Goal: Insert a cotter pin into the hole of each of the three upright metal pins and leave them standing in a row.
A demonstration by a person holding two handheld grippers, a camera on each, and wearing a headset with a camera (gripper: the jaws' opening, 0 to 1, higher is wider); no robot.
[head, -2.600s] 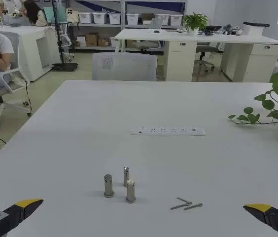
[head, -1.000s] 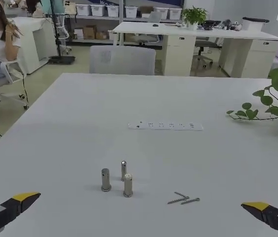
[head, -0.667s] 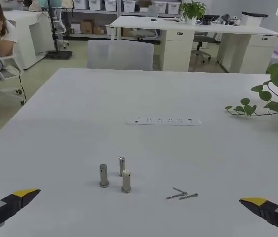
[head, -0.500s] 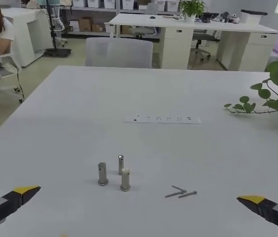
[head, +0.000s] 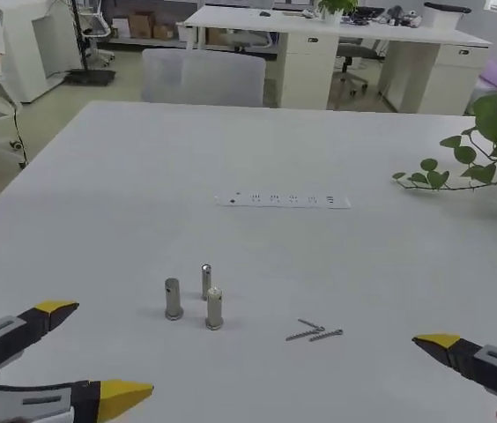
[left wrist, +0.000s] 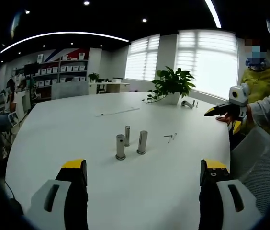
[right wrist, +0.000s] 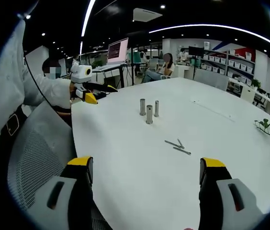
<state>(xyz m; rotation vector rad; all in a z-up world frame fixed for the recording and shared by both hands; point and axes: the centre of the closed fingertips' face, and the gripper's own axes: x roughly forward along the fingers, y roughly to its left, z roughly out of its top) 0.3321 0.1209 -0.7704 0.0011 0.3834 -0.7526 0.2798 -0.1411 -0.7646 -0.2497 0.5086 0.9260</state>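
Holding left gripper point(head: 90, 348) and right gripper point(right wrist: 147, 165) wide apart, empty. Flat near the three clustered upright pins point(head: 194, 295), cotter pins point(head: 314, 331): likely light, thin, slippery; pinch across the shank by its head.

The left gripper point(head: 90, 350) sits at about 7 o'clock in the head view. Its two yellow-tipped fingers point(head: 55, 307) are spread wide with nothing between them and point toward 2 o'clock. The right gripper point(right wrist: 146, 162) lies at about 4 o'clock in the head view, where one yellow tip points toward 10 o'clock. In its own view its fingers stand wide apart and empty. In the left gripper view a hand point(left wrist: 225, 118) grips the right gripper, with a pale sleeve point(left wrist: 266, 106) behind it. In the right gripper view a white sleeve point(right wrist: 49, 91) reaches to the left gripper.
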